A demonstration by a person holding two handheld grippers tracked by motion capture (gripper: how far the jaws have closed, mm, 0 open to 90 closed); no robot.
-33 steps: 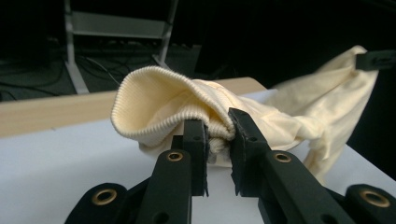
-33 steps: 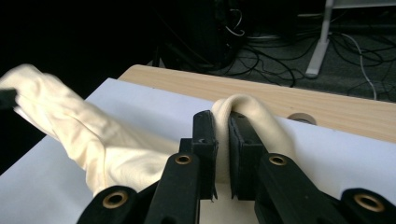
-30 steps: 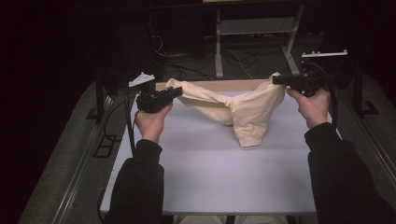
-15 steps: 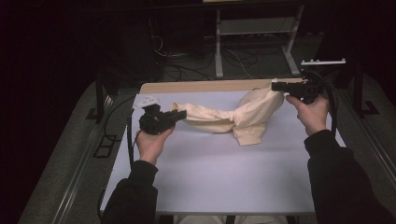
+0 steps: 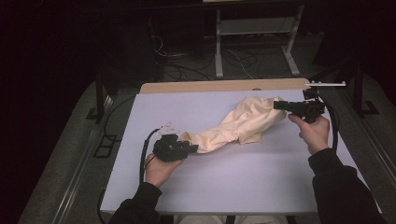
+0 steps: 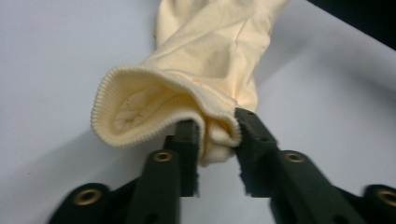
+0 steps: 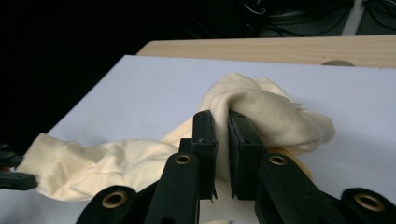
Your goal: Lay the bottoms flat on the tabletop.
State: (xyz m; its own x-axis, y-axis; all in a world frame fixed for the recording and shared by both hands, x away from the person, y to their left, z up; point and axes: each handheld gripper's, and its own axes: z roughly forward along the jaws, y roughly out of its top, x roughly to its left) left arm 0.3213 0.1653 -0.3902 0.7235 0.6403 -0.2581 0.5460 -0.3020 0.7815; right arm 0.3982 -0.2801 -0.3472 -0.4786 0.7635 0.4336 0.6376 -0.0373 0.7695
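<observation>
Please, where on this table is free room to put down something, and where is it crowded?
Free: the near strip of the table between the two forearms, and the far left corner beside the wooden edge. Crowded: the diagonal middle, where the cream garment lies between the left gripper and the right gripper.

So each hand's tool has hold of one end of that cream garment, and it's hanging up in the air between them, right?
Not quite. The cream garment lies on the white table, not in the air; the high view shows it resting there. The rest holds: the right gripper pinches one end, and the left gripper has the ribbed cuff between its fingers, which have just been opening.
</observation>
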